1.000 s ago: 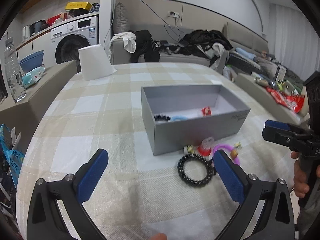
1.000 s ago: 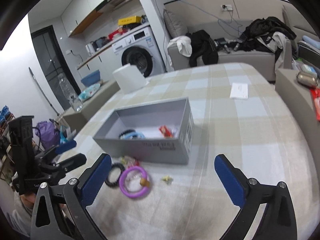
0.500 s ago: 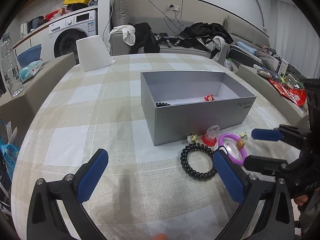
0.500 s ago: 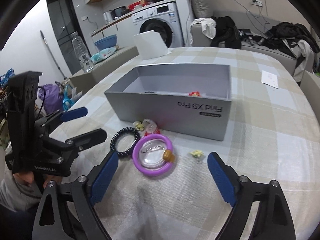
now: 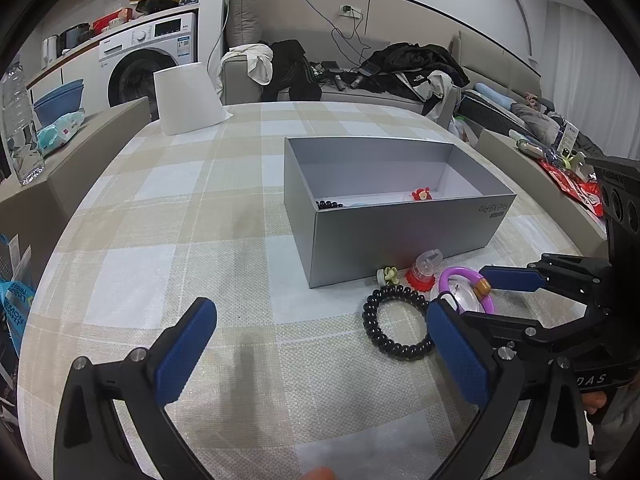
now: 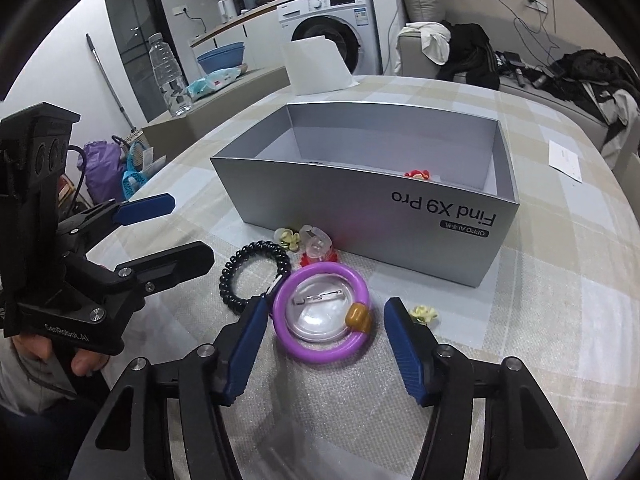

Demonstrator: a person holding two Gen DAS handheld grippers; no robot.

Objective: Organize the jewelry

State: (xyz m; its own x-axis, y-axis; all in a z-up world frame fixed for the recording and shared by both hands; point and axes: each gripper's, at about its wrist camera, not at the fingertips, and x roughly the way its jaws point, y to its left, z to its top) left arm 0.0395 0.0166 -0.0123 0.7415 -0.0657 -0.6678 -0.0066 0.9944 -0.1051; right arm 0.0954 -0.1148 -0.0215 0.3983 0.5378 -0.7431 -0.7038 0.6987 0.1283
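right gripper (image 6: 324, 336) wide open, straddling purple plastic ring bracelet (image 6: 322, 316) on checked tablecloth (image 6: 560, 320), near grey cardboard box (image 6: 360, 208). left gripper (image 5: 320, 344) open, holding nothing. contact? can't tell.

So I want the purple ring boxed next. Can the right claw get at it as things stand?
Probably yes. The right claw is open, its fingers either side of the purple ring, nothing between; the black coil lies just left.
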